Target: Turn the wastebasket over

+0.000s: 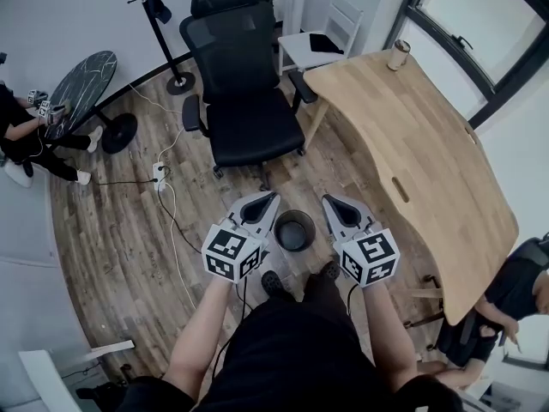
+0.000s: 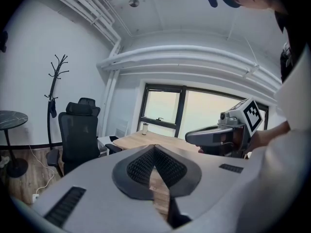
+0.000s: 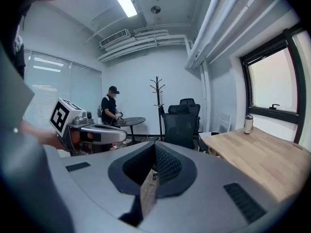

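On office plank floor [image 1: 111,230], wastebasket [image 1: 294,230] (mouth up), left gripper [image 1: 273,196], right gripper [image 1: 327,199] both closed.

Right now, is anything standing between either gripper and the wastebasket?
Nothing visible does. The wastebasket sits on the floor below and between the left gripper and right gripper, both shut and empty. The office chair stands beyond it, the desk off to the right.
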A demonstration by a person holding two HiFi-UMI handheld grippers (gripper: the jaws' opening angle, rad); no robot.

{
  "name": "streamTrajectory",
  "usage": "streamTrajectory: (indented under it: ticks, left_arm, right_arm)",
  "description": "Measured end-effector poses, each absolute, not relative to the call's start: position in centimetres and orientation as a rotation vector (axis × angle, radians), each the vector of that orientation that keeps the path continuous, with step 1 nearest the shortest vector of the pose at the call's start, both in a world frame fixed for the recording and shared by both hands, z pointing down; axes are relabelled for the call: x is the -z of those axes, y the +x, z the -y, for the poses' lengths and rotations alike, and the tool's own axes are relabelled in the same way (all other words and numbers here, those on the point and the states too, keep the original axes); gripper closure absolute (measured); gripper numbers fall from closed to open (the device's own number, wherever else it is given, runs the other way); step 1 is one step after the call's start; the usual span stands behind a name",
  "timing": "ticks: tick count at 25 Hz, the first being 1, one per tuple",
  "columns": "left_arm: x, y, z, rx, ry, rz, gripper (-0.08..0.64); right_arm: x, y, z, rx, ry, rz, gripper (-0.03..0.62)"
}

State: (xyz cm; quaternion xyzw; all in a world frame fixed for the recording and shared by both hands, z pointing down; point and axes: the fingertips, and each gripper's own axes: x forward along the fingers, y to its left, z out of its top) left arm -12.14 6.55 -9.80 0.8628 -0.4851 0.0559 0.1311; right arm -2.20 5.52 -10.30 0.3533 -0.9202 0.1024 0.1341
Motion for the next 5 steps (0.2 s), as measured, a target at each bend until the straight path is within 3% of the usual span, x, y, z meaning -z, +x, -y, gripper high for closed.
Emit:
streamTrajectory:
  ticks: [5]
  left_arm:
    - [9.37,-11.55,-6.51,-0.169,2.511,1.387,0.543]
  right_arm:
    - [10.49,-1.74,-5.41,-0.315,1.053,2.668,0.560]
